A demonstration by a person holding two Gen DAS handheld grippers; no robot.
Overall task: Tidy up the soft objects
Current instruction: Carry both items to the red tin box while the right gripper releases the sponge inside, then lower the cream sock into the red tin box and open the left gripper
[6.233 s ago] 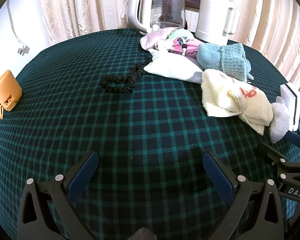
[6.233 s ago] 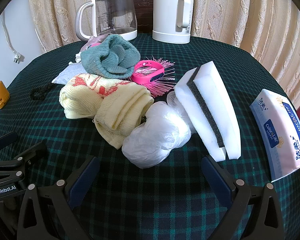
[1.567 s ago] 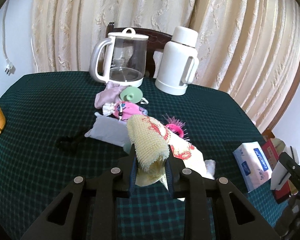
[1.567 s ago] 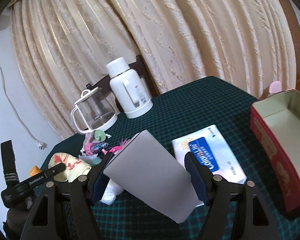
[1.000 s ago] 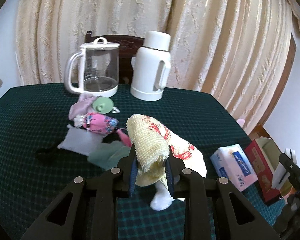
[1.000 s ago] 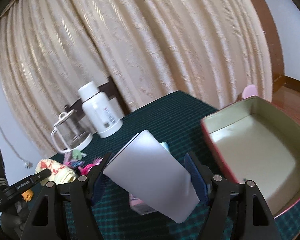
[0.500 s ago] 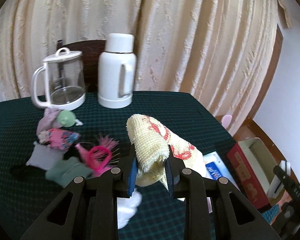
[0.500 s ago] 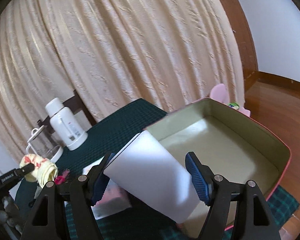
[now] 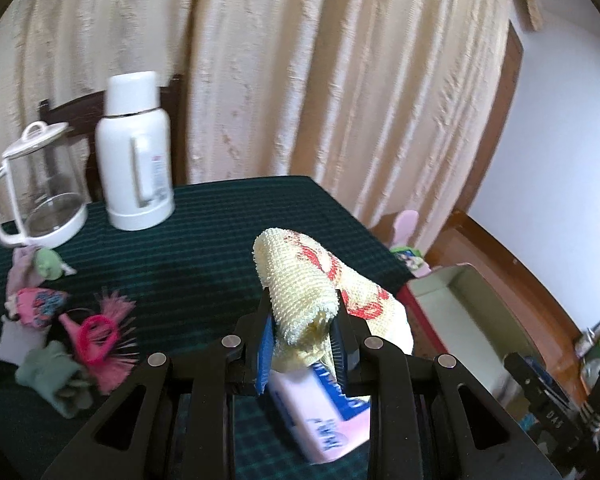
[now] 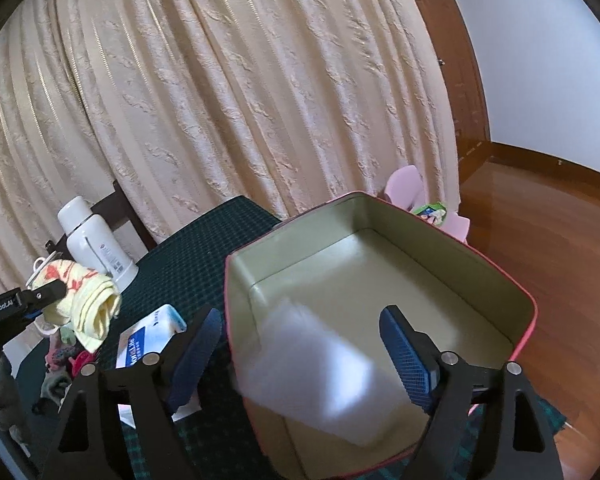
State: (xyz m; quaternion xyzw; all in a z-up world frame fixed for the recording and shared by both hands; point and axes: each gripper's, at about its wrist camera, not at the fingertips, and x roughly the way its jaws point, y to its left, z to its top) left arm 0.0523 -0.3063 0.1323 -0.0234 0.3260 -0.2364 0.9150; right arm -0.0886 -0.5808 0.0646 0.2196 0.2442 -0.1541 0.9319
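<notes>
My left gripper [image 9: 303, 308] is shut on a rolled yellow towel with red markings [image 9: 300, 276], held up above the green checked table. The right wrist view shows the same towel [image 10: 88, 300] at far left. My right gripper [image 10: 300, 320] hangs over the near end of a red tin box with a pale inside [image 10: 500, 276]. Its jaws are opening. A white sponge block [image 10: 324, 372], blurred, sits low between the fingers inside the box, and neither pad presses on it. From the left wrist view the box [image 9: 440, 274] lies to the right.
A blue and white tissue pack [image 9: 320, 408] lies under the towel, beside the box. A glass kettle [image 9: 40, 188] and white thermos [image 9: 136, 160] stand at the back left. A pink brush [image 9: 100, 336], green sock [image 9: 56, 376] and small pouches lie left. Curtains hang behind; wooden floor is right.
Both hands swung right toward the red box. The right jaws spread, and the sponge slipped from between them down into the box. The left gripper still clamps the towel.
</notes>
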